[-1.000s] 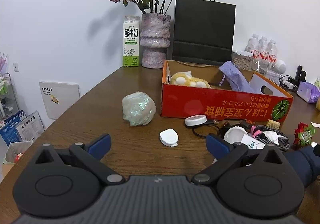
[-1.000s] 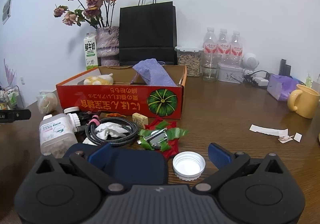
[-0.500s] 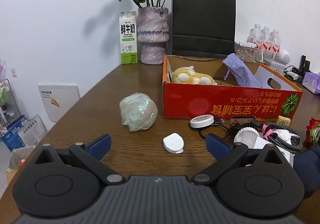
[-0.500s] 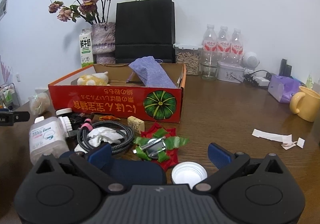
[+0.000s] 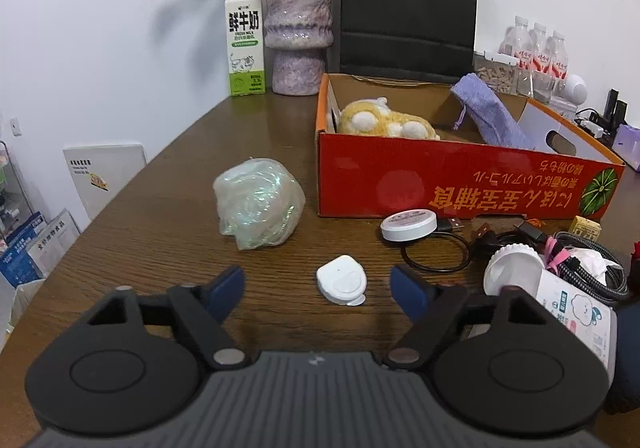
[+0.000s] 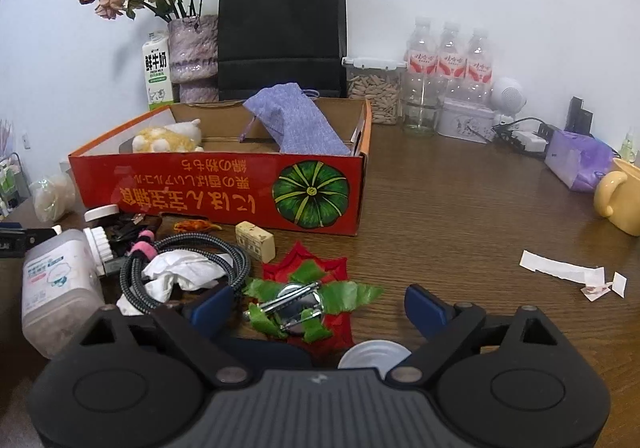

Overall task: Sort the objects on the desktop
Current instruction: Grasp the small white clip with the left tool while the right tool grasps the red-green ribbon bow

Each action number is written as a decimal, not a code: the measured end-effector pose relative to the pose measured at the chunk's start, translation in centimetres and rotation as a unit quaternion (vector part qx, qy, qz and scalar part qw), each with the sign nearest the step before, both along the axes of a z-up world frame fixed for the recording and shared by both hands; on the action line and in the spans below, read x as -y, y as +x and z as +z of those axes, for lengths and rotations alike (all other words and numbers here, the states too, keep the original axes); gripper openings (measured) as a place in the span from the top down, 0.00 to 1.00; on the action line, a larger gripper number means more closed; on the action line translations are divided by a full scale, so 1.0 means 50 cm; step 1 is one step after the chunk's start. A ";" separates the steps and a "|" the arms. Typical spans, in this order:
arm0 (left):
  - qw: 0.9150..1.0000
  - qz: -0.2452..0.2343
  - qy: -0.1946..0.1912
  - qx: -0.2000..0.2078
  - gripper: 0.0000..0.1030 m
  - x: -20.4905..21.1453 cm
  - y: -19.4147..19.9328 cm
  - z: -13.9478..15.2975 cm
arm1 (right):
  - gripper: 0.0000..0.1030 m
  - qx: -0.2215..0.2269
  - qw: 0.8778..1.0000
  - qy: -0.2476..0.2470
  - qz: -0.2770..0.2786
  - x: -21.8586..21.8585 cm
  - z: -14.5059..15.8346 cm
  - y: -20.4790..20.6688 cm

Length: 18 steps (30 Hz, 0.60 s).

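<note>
The left gripper [image 5: 318, 282] fingers are apart and closing around a small white case [image 5: 341, 284] on the counter [image 5: 160, 224]. The right gripper [image 6: 318, 304] fingers, also apart and closing, stand on both sides of a red-green ornament [image 6: 308, 302], not touching it.

Each tool [image 5: 318, 284] [image 6: 318, 302] has a ribbed grey body, black linkage arms with silver pivots, and blue fingertip pads [image 5: 228, 282].

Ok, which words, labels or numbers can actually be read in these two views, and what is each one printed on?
"鲜牛奶": milk carton, large dark characters; the small print under them is too small to read.
Yellow Japanese lettering, upside down: front of the red box; I cannot read it reliably.
Red labels: water bottles, blurred.
Blue print: white plastic jar, too small.
White panel against the wall: unreadable.
</note>
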<state>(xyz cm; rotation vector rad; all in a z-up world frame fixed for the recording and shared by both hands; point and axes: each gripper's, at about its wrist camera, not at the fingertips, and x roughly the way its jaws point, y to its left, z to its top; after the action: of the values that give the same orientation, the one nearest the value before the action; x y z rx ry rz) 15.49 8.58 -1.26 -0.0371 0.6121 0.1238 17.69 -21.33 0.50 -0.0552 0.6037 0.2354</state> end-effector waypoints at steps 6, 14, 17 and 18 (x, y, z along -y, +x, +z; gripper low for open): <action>1.000 -0.013 -0.005 0.003 0.51 0.006 0.008 0.000 | 0.27 -0.007 1.000 -0.002 0.012 -0.009 -0.007 0.009; 1.000 -0.022 -0.015 -0.009 0.72 0.005 0.019 -0.012 | 0.48 -0.013 1.000 0.012 0.022 -0.006 -0.011 0.007; 1.000 -0.021 -0.019 -0.008 0.72 0.005 0.018 -0.012 | 0.49 -0.009 1.000 0.015 0.022 -0.003 -0.009 0.005; 1.000 -0.020 -0.020 -0.007 0.72 0.004 0.018 -0.012 | 0.49 -0.008 1.000 0.017 0.022 -0.003 -0.009 0.005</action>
<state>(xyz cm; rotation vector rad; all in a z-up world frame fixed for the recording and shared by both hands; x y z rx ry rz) 16.39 8.38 -1.85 -0.0617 0.6299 0.0727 17.93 -21.19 0.06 -0.0351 0.6140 0.2891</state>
